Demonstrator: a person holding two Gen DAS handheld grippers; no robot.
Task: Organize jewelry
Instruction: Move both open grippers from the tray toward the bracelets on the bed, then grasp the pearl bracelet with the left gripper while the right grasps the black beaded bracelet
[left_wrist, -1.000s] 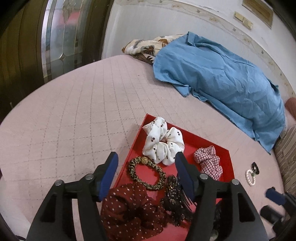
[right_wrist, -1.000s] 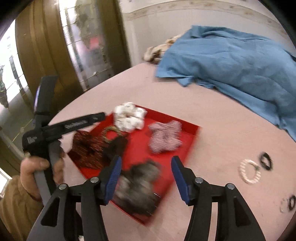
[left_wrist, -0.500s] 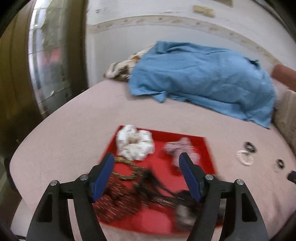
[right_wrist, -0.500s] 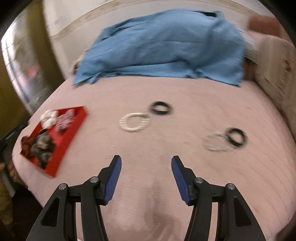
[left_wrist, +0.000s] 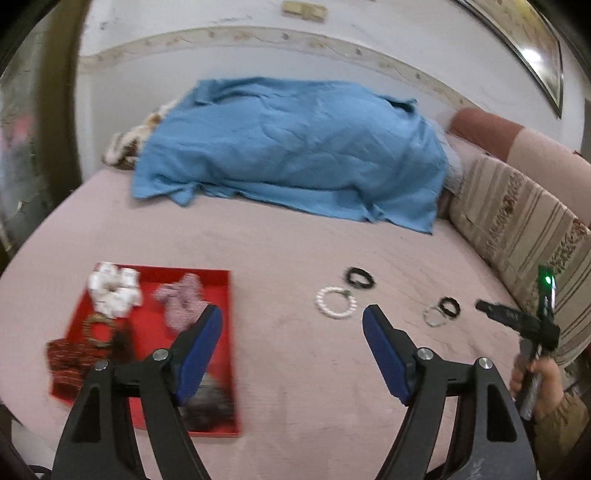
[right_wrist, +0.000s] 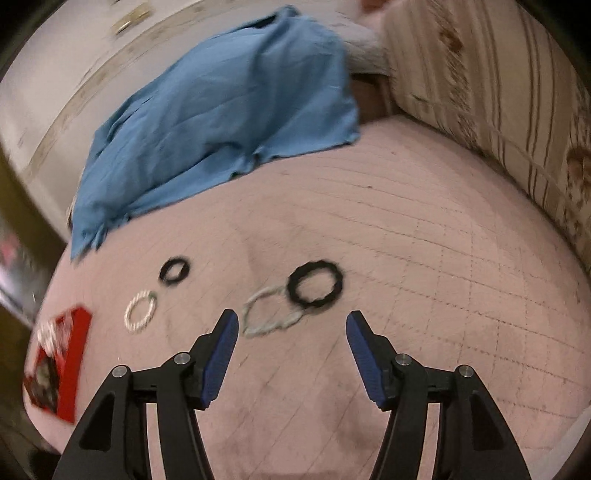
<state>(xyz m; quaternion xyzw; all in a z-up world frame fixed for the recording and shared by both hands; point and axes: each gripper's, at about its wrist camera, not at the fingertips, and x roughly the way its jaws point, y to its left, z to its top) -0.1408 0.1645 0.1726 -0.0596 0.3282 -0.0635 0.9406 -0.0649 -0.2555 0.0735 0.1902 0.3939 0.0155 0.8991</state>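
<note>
A red tray (left_wrist: 218, 332) (right_wrist: 79, 332) holding several scrunchies and hair ties lies at the left of the pink bed. Loose on the quilt are a white pearl bracelet (left_wrist: 336, 301) (right_wrist: 140, 312), a black ring (left_wrist: 360, 277) (right_wrist: 173, 271), a pale grey-green bracelet (right_wrist: 271, 312) (left_wrist: 432, 316) and a larger black bracelet (right_wrist: 314, 283) (left_wrist: 450, 305) touching it. My left gripper (left_wrist: 291, 332) hovers between tray and pearl bracelet, jaws opening, nothing between them. My right gripper (right_wrist: 291, 328) hangs just short of the grey-green and black pair, jaws opening, empty.
A blue cloth (left_wrist: 295, 147) (right_wrist: 221, 99) covers the far part of the bed. A striped cushion (left_wrist: 517, 229) (right_wrist: 498, 74) borders the right side. A hand (left_wrist: 543, 380) holding the other gripper shows at the right edge of the left wrist view. A dark wooden door stands left.
Both grippers swung right, away from the tray. The left now faces the open quilt beside the tray; the right has closed in on the grey-green and black bracelets. Both sets of jaws stand wider.
</note>
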